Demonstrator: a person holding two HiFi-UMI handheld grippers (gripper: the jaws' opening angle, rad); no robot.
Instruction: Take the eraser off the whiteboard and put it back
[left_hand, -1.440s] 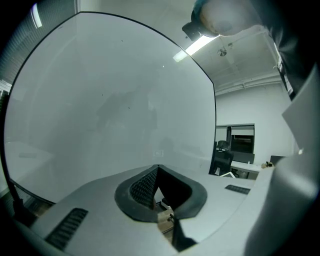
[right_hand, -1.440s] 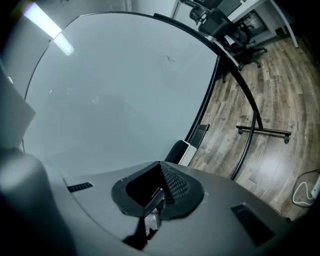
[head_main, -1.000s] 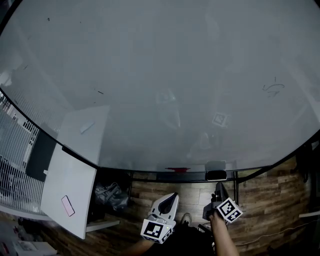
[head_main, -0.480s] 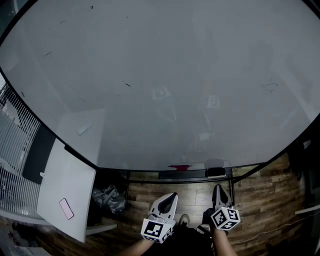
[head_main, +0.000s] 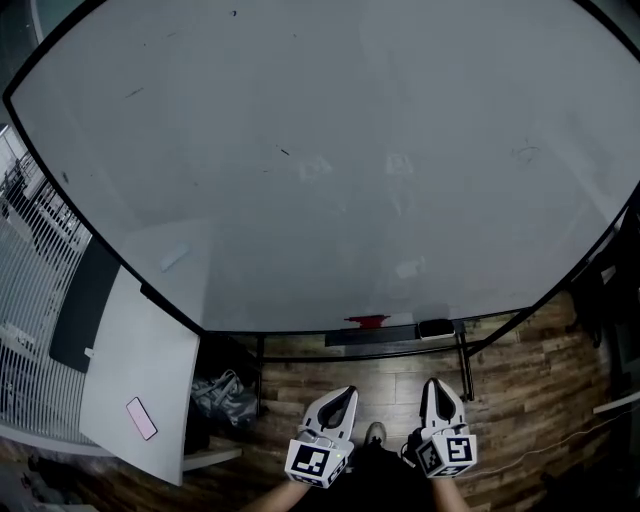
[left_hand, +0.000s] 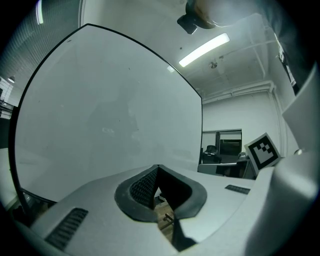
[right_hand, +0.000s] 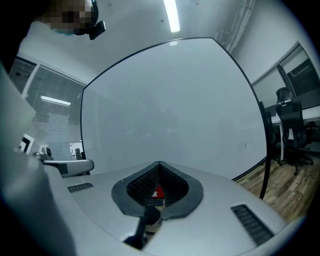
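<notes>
Scene: I stand back from the whiteboard (head_main: 320, 180) with both claws held low, at 5 to 6 o'clock of the head view, above the wood floor (head_main: 520, 400).
Eraser: a small dark block on the board's ledge (head_main: 395, 337). It is at 12 o'clock of my right claw (head_main: 437, 384) and well apart from it.
Right claw: tips pressed together with nothing between them.
Left claw (head_main: 345, 393): tips also met and empty. Only floor shows through the gap behind them.
Step in hand: by my judgement nothing is being handled. The eraser sits on the ledge and I grip nothing, so this is either the moment ahead of the pick or the one after the return. I cannot say which.
Next move: if the pick is to come, my right claw must spread its jaws, reach toward 12 o'clock and close across the eraser's narrow sides. It should keep clear of the red object (head_main: 366, 321) near the eraser's 9 o'clock on the same ledge.
Hard to make out: the eraser is too small to show its shape or which face is up. The red object may be a marker or a cap. In the right claw view only a red patch shows behind the shut tips, and the eraser does not appear there.
Cut off: my arms run off the bottom edge.
Bystanders: a white worktop (head_main: 130, 350) at 8 o'clock carries a pink phone (head_main: 140, 418), well apart from the ledge.
</notes>
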